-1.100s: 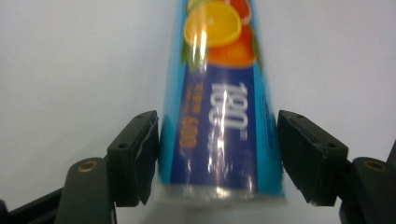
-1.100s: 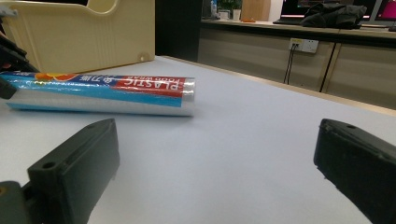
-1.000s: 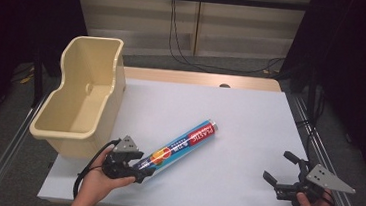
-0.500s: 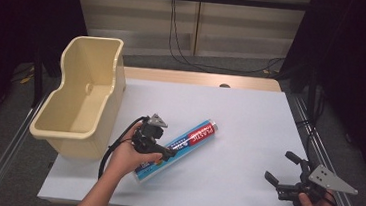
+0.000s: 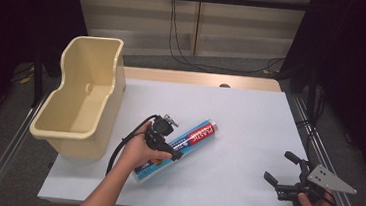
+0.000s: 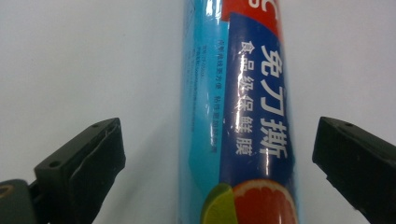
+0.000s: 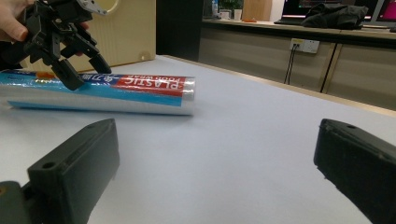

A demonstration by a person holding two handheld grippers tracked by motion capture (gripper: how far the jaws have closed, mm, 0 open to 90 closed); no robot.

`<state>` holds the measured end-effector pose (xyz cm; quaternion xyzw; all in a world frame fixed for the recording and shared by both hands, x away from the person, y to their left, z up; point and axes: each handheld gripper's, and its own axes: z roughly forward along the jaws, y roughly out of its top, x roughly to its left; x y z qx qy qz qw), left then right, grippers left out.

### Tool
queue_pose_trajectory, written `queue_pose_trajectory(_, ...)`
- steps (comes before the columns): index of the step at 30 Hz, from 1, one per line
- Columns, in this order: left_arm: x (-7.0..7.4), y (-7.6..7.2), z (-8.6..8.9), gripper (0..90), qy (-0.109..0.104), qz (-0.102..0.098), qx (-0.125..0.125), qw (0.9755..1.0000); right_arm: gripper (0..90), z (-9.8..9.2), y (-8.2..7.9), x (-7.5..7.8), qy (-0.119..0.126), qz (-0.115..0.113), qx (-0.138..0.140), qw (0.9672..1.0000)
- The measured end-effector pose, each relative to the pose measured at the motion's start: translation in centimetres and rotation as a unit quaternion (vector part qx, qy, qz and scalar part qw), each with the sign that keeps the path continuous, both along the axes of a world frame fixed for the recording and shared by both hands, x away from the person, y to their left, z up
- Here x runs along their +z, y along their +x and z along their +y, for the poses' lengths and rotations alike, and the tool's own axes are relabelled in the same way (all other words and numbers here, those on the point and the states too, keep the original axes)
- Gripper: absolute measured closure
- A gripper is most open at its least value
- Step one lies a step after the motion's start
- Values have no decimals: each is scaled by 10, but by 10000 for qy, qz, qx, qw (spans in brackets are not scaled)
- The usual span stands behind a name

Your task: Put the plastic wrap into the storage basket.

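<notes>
A roll of plastic wrap [image 5: 199, 133] in a blue and red wrapper lies slantwise on the white table [image 5: 250, 114]. My left gripper [image 5: 174, 139] hovers over its middle. In the left gripper view the roll [image 6: 252, 116] runs up between the two black jaws, and the left gripper [image 6: 219, 133] is open, its jaws having just been opening, with a gap on each side. My right gripper [image 5: 278, 165] rests open near the table's front right corner with nothing in it. In the right gripper view, the right gripper [image 7: 217, 135] faces the roll [image 7: 140, 86] and the left gripper [image 7: 88, 73].
A cream plastic bin [image 5: 106, 101] stands at the table's left edge, close to the left hand; its wall [image 7: 126, 32] shows behind the roll. A wooden strip [image 5: 198, 79] borders the table's far edge. Metal rails run along both sides.
The left hand has slid from the roll's near end up along it toward the middle, and its jaws have spread apart. The roll and the right gripper have stayed put.
</notes>
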<state>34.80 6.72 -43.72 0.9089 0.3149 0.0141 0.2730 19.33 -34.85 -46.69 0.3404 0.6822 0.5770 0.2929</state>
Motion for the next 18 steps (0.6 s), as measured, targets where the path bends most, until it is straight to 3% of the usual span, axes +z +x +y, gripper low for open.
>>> queue_pose_trajectory(13,-5,6,-16,125,256,109,-77,9996,2,-2,0,0,-1,-5,-8,10000)
queue_pose_trajectory(18,-10,7,-21,233,286,158,-259,9991,2,-2,0,0,3,-7,-11,10000)
